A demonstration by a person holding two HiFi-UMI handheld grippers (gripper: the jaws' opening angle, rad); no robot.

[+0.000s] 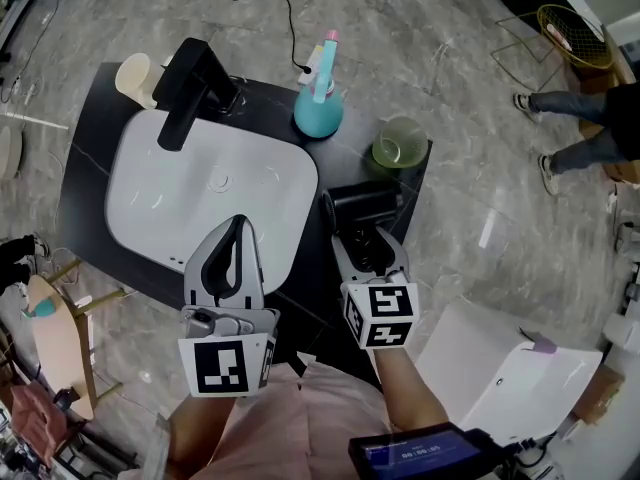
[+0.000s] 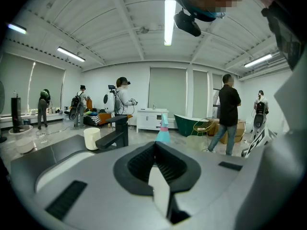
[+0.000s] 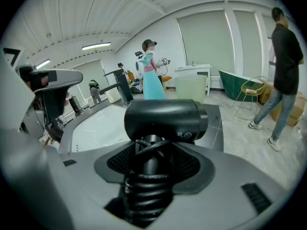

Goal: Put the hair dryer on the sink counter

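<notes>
Over the black sink counter in the head view, the right gripper holds the hair dryer just right of the basin; whether it touches the counter is unclear. The left gripper hovers above the basin.

From the left gripper view, its jaws are pressed together and empty.

From the right gripper view, wide jaws clasp the cord-wrapped handle. Released unsupported, the barrel could roll off the counter edge, or the cord could snag.

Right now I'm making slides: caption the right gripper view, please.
Right gripper grips the black hair dryer by its cord-wrapped handle beside the white sink.
</notes>
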